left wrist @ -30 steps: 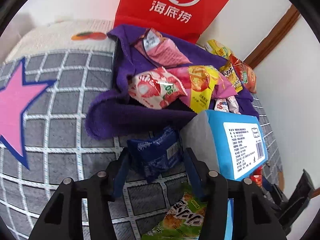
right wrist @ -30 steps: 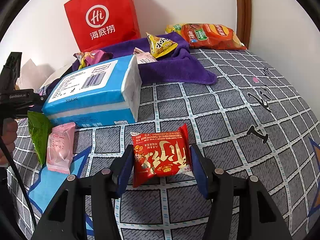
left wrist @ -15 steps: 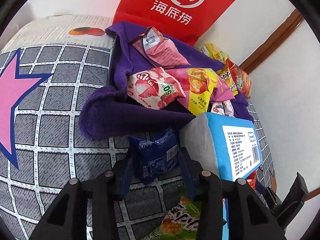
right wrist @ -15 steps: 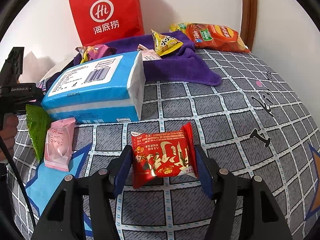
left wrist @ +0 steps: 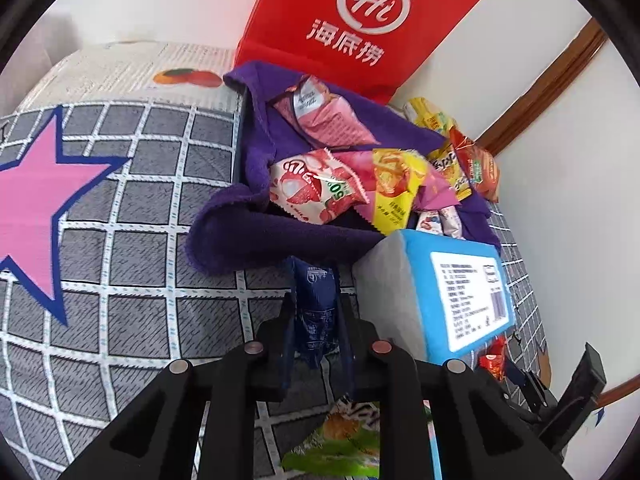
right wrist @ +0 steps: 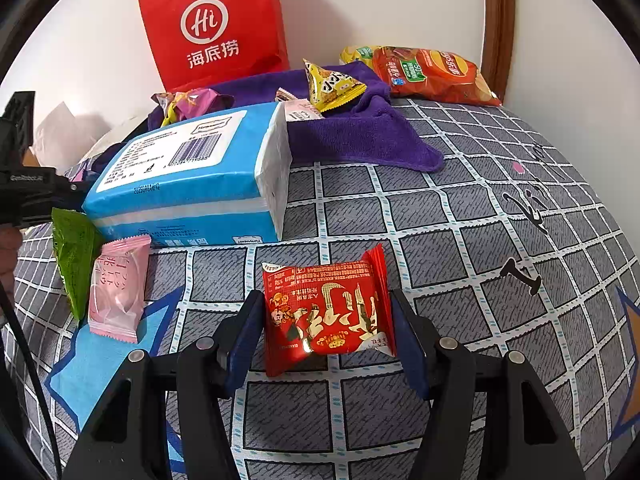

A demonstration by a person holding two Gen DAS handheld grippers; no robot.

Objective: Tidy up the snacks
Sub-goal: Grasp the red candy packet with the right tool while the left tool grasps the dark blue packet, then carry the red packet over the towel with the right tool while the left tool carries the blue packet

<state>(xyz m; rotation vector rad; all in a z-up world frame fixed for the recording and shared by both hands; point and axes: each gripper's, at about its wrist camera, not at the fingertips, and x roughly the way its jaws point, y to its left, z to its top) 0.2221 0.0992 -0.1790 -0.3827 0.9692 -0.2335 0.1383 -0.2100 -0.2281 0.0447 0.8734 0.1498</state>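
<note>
Surface: a bed under a grey grid-pattern sheet (right wrist: pixel 460 216), printed with a pink star (left wrist: pixel 28 208) and a light blue star (right wrist: pixel 92 364). White walls behind; a brown wooden trim (right wrist: pixel 498 28) runs up the corner at the right. A red paper bag (right wrist: pixel 212 24) stands against the wall at the head of the bed.

A purple towel (right wrist: pixel 360 136) lies crumpled in front of the bag with snacks heaped on it: a pink packet (left wrist: pixel 324 120), a lychee-print pack (left wrist: pixel 312 188), a yellow-and-pink pack (left wrist: pixel 394 184), a yellow triangular pack (right wrist: pixel 332 84). An orange chip bag (right wrist: pixel 432 74) lies beside the towel, by the wall trim. A blue tissue pack (right wrist: pixel 188 184) sits just in front of the towel.

Left gripper (left wrist: pixel 314 320): jaws clenched on a dark blue snack packet (left wrist: pixel 314 300), squeezed narrow between the pads, just beside the tissue pack's grey end and near the towel's front fold. A green snack bag (left wrist: pixel 340 440) lies under the gripper.

Right gripper (right wrist: pixel 328 328): jaws spread, a red snack packet (right wrist: pixel 326 312) flat on the sheet between them; whether the pads touch its edges I cannot tell. A pink wrapped snack (right wrist: pixel 116 292) lies overlapping the green bag, close against the tissue pack's near side.

Open room: bare sheet stretches right of the red packet toward the wall, and left of the towel across the pink star.
</note>
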